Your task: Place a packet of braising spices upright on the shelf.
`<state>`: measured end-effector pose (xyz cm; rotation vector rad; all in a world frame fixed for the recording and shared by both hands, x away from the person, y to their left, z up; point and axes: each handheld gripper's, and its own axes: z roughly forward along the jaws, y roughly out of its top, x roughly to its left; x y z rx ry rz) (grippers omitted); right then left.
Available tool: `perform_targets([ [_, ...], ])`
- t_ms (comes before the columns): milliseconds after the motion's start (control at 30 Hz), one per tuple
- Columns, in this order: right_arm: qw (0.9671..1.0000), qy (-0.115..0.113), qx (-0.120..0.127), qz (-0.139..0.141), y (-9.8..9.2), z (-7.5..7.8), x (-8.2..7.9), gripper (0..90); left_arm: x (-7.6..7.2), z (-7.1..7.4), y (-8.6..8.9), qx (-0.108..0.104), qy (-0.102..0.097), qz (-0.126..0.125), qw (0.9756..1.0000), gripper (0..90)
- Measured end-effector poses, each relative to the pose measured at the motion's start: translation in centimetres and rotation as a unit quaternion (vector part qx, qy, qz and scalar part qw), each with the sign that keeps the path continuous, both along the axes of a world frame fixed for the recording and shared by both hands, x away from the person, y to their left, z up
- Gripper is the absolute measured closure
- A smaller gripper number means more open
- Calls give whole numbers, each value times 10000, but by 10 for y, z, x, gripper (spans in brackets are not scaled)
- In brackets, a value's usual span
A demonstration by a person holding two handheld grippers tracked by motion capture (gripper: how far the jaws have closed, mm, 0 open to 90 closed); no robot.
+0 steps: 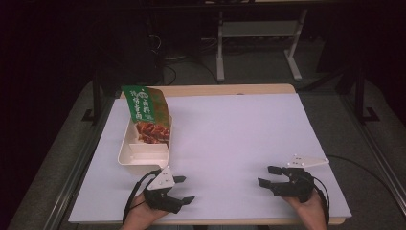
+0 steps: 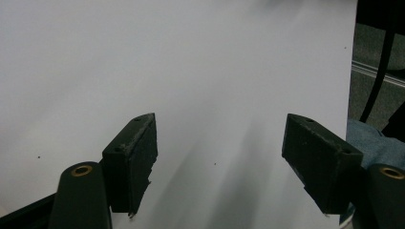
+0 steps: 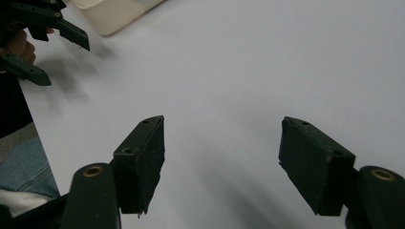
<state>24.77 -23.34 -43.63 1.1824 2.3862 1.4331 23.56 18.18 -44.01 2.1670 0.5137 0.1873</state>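
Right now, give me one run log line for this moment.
left gripper: open, empty | right gripper: open, empty | snack bag: standing in tray | both grippers near table front edge

You'll find large white Chinese characters on the green-topped glossy food pouch [image 1: 146,112] standing in the cream plastic tray [image 1: 129,153]; they're too blurred to read.

The room around the table [image 1: 230,139] is very dark in the high view, only the white top is bright, and the whole picture looks soft and a little grainy. In both gripper views the near black fingers [image 2: 133,162] are slightly blurred, and pale shadows run under them toward 6 o'clock.
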Motion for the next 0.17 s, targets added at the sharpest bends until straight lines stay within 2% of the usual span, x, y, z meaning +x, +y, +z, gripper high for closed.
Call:
perform_targets([
  [100, 9999, -44, -105, -6, 1, -2, 0, 307, 0, 0, 0, 36, -36, -34, 10000, 267],
  [167, 10000, -46, -72, -22, 1, -2, 1, 297, 0, 0, 0, 39, -47, -40, 10000, 263],
])
